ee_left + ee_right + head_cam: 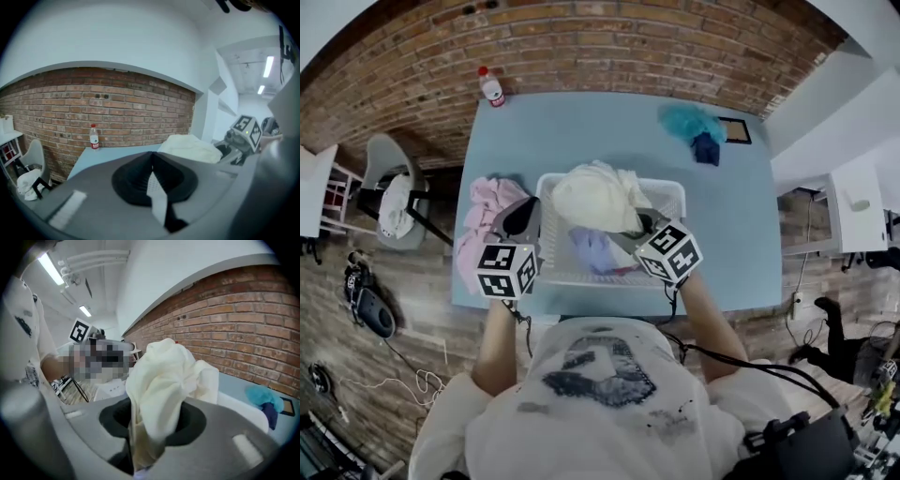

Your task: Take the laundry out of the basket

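Observation:
A white slatted laundry basket (pixel 675 192) stands near the front of the light blue table (pixel 581 131). A cream garment (pixel 595 199) is bunched up above it, and my right gripper (pixel 645 228) is shut on that cloth; in the right gripper view the cream garment (pixel 159 394) fills the gap between the jaws. A lilac piece (pixel 592 249) lies inside the basket. My left gripper (pixel 523 217) hovers at the basket's left edge, shut with nothing in it. Pink clothes (pixel 486 214) lie on the table beside it.
A teal and dark blue bundle (pixel 696 127) and a small dark frame (pixel 734 129) sit at the table's far right. A water bottle (pixel 491 87) stands at the far left corner by the brick wall. A grey chair (pixel 391 192) stands left of the table.

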The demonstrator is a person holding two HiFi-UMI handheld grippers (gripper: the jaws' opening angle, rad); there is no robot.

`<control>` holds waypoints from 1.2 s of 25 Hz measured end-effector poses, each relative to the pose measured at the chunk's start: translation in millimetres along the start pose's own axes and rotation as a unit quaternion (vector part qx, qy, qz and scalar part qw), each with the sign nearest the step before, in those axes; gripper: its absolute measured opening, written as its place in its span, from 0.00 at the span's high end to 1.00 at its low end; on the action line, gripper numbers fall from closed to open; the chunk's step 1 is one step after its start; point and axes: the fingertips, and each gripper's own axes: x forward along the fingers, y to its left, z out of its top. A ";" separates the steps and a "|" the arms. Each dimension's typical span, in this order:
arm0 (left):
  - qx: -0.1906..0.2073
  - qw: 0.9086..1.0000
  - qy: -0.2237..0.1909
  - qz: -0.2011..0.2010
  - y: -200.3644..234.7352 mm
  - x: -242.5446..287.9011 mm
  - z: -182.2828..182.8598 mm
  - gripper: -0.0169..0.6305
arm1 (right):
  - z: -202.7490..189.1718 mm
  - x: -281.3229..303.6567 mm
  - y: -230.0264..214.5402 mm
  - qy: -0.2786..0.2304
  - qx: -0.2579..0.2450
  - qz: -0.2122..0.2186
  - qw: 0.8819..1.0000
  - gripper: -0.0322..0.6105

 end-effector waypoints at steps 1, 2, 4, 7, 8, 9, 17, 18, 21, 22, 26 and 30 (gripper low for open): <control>0.003 1.000 -0.004 0.000 0.1 0.2 4.1 0.99 | 8.8 -7.1 -2.4 -0.019 0.004 -0.011 1.000 0.72; 0.005 1.000 -0.009 0.000 -0.2 0.1 7.8 0.99 | 17.8 -14.5 -5.1 -0.039 0.009 -0.023 0.999 0.72; 0.005 1.000 -0.018 0.001 -1.8 -0.9 14.5 0.99 | 35.5 -30.1 -10.8 -0.078 0.027 -0.048 0.995 0.72; 0.003 0.999 -0.035 -0.001 -6.2 -1.2 27.5 0.99 | 60.4 -54.2 -18.6 -0.135 0.055 -0.088 0.985 0.72; 0.003 0.999 -0.042 -0.002 -7.6 -1.0 33.7 0.99 | 67.8 -62.0 -20.9 -0.150 0.062 -0.103 0.981 0.72; 0.005 0.999 -0.050 -0.002 -9.0 -0.6 40.5 0.99 | 74.5 -69.3 -23.0 -0.163 0.067 -0.119 0.977 0.72; 0.036 0.996 -0.087 -0.001 -18.8 -1.8 80.6 0.99 | 107.3 -104.6 -34.8 -0.200 0.073 -0.196 0.957 0.72; 0.038 0.995 -0.089 0.000 -19.5 -2.1 82.9 0.99 | 109.0 -106.9 -35.7 -0.202 0.072 -0.202 0.956 0.72; 0.047 0.995 -0.090 0.004 -21.3 -1.5 87.9 0.99 | 113.1 -113.4 -39.5 -0.207 0.070 -0.223 0.950 0.72; 0.048 0.995 -0.090 0.003 -22.5 -0.7 88.8 0.99 | 114.2 -115.7 -40.7 -0.210 0.069 -0.230 0.948 0.72; 0.047 0.995 -0.088 -0.005 -26.7 3.6 87.7 0.99 | 118.9 -124.0 -43.4 -0.231 0.070 -0.250 0.938 0.72; 0.044 0.995 -0.086 -0.013 -30.1 8.2 85.2 0.99 | 119.2 -127.5 -44.9 -0.237 0.073 -0.256 0.934 0.72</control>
